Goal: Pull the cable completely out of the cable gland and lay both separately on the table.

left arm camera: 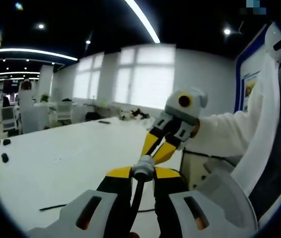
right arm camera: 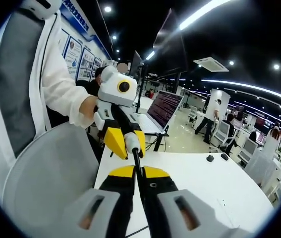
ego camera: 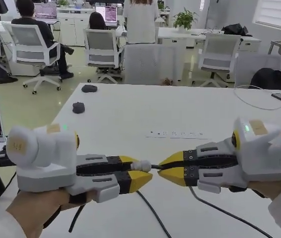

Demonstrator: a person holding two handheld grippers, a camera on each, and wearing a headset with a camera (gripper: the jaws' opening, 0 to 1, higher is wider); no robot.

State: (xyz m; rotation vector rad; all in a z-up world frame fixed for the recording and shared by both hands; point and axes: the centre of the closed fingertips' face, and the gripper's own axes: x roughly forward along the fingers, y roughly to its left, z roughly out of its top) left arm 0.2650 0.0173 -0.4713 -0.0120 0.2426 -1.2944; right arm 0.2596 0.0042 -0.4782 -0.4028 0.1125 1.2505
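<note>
A: Quickly, head view: lower centre, left gripper (ego camera: 144,169) clamps white cable gland (ego camera: 141,165); right gripper (ego camera: 161,167) pinches black cable (ego camera: 155,167) beside it.
B: Left gripper view: cable gland (left arm camera: 143,168) between closed jaws, bottom centre.
A: Right gripper view: jaws closed on cable (right arm camera: 138,168), bottom centre.

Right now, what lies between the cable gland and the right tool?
A short stretch of black cable leaving the cable gland, in the head view.
</note>
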